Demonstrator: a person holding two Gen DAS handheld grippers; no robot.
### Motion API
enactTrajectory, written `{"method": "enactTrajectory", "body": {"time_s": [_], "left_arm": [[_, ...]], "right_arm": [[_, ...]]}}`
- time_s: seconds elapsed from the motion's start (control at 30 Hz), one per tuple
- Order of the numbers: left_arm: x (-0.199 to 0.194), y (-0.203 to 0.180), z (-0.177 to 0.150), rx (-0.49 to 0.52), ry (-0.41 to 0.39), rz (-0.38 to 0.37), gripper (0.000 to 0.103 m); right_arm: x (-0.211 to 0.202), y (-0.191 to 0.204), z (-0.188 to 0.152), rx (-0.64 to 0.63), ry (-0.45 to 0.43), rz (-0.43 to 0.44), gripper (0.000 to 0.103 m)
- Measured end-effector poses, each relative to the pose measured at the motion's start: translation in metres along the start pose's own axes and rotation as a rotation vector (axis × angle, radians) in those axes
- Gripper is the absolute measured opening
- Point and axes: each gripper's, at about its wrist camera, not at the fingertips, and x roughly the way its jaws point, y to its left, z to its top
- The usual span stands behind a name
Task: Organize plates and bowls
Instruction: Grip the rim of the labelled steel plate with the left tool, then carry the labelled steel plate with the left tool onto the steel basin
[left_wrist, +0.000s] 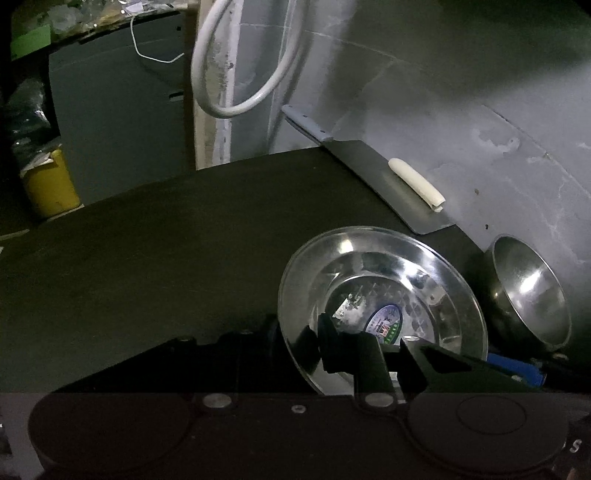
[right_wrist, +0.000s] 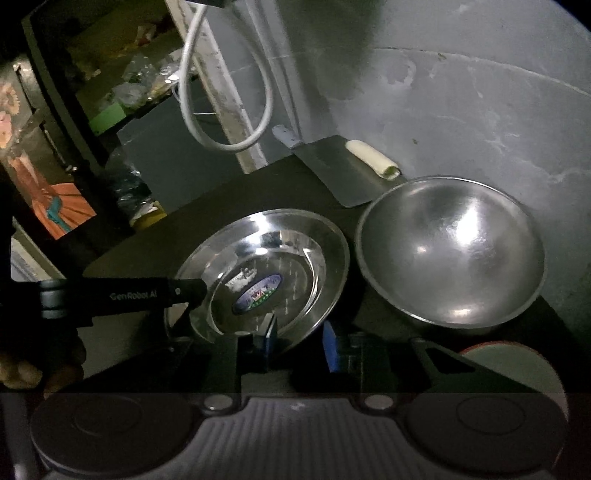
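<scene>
A shiny steel plate (left_wrist: 380, 295) with a round sticker in its middle is held tilted above the dark table (left_wrist: 147, 266). My left gripper (left_wrist: 314, 354) is shut on its near rim; in the right wrist view its black arm reaches in from the left to the plate (right_wrist: 266, 266). My right gripper (right_wrist: 301, 343), with blue pads, stands slightly open at the plate's lower right rim. A steel bowl (right_wrist: 450, 251) rests on the table to the right of the plate, also in the left wrist view (left_wrist: 528, 291).
A cleaver (left_wrist: 388, 184) with a pale handle lies at the table's far edge against the grey wall, with a white tube (left_wrist: 417, 184) on its blade. A white cable loop (left_wrist: 236, 74) hangs on the wall. A yellow container (left_wrist: 48, 184) stands beyond the table's left edge.
</scene>
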Motion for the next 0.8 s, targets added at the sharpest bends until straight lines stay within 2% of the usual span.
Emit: {"method": "enactTrajectory", "body": {"time_s": [0.3, 0.5, 0.8], "left_arm": [[-0.048, 0.011, -0.025, -0.024, -0.059, 0.036, 0.024], [-0.088, 0.008, -0.039, -0.020, -0.108, 0.060, 0.024], [-0.138, 0.002, -0.061, -0.013, -0.136, 0.077, 0.025]], "right_arm": [[-0.025, 0.017, -0.009, -0.051, -0.028, 0.083, 0.030], [-0.054, 0.028, -0.019, -0.078, -0.054, 0.135, 0.030], [-0.100, 0.040, -0.037, -0.117, -0.065, 0.194, 0.030]]}}
